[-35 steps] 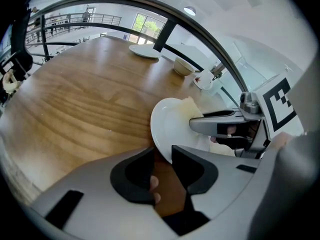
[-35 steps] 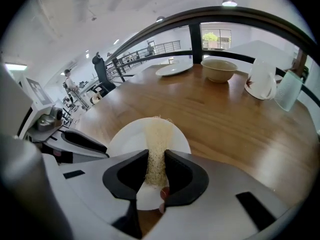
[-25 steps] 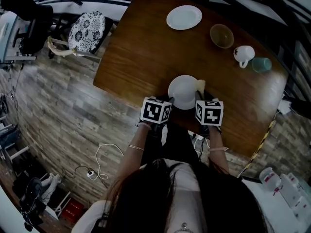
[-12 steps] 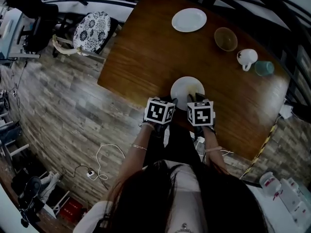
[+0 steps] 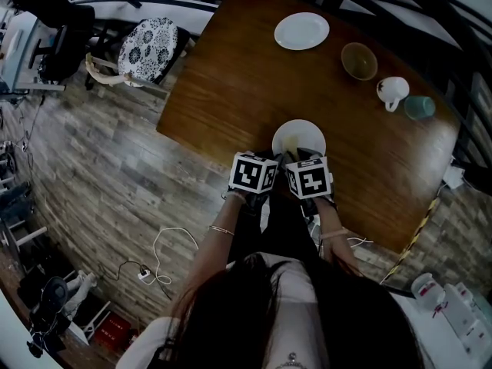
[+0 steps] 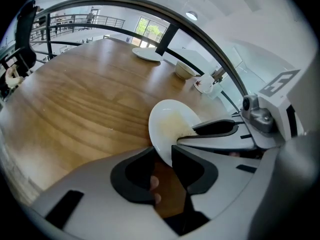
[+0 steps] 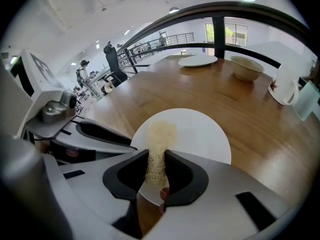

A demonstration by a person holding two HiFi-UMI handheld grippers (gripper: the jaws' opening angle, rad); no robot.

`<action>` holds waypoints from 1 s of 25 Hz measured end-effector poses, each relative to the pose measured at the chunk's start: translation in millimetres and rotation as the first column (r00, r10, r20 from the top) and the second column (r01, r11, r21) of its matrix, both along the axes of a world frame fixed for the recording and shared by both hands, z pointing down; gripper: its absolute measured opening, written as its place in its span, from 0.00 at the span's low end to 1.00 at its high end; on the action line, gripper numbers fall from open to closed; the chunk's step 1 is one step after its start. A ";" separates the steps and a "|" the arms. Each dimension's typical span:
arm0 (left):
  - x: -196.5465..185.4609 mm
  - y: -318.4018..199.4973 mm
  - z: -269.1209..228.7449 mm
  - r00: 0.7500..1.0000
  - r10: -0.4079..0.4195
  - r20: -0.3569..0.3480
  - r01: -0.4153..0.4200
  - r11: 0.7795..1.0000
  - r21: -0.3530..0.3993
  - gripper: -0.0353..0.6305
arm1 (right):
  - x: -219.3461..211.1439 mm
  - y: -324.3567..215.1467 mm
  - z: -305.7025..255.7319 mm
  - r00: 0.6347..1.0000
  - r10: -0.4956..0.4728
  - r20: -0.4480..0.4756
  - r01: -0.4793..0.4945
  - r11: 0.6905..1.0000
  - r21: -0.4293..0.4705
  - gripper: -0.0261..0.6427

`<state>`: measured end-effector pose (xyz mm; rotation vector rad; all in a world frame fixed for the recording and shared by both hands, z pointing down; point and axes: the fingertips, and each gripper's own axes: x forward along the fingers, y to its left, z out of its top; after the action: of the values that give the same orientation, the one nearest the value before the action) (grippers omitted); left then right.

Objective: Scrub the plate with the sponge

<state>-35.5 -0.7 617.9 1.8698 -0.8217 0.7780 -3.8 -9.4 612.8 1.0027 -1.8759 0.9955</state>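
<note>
Grippers first: right gripper (image 7: 156, 154) has its jaws pinched on the yellowish sponge (image 7: 159, 139), which is pressed down on the plate (image 7: 195, 131) toward its near-left side. Left gripper (image 6: 162, 151) looks nipped onto the plate's near rim, and it's only catching a sliver of the edge at the very jaw tips. That thin bite is my main worry. If a scrub stroke pushes hard sideways, the rim could pop out of the left jaws and the plate would skate or spin on the smooth worktop (image 5: 231, 75). The plate also sits close to the worktop's near edge, so a pull toward the person could drag it off. The two grippers are right next to each other too, so a wide stroke to the left might knock them together and loosen either hold. The sponge is squashed pretty narrow, so a hard jaw could scrape the plate if it tips.
</note>
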 end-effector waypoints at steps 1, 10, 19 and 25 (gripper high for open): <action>-0.1 0.0 -2.1 1.000 -0.001 0.000 0.001 1.000 -0.001 0.23 | 0.7 0.6 0.2 1.000 -0.002 -0.005 0.002 1.000 0.002 0.20; 0.2 0.0 -1.5 1.000 -0.012 0.022 0.012 1.000 0.006 0.23 | 44.6 -0.6 -1.7 0.994 0.077 -0.077 -0.075 0.997 0.027 0.20; -3.5 -1.9 -7.3 0.999 -0.028 0.044 0.028 1.000 -0.002 0.23 | 79.2 3.8 -7.4 0.983 0.102 -0.155 -0.093 0.994 0.062 0.23; -2.7 -1.1 -5.7 0.999 -0.023 0.044 0.023 1.000 -0.013 0.23 | 88.8 10.1 -7.3 0.975 0.121 -0.186 -0.110 0.991 0.069 0.25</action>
<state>-38.2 -1.8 612.3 1.8339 -0.8619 0.8110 85.0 0.7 605.5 1.2103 -1.7131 0.8818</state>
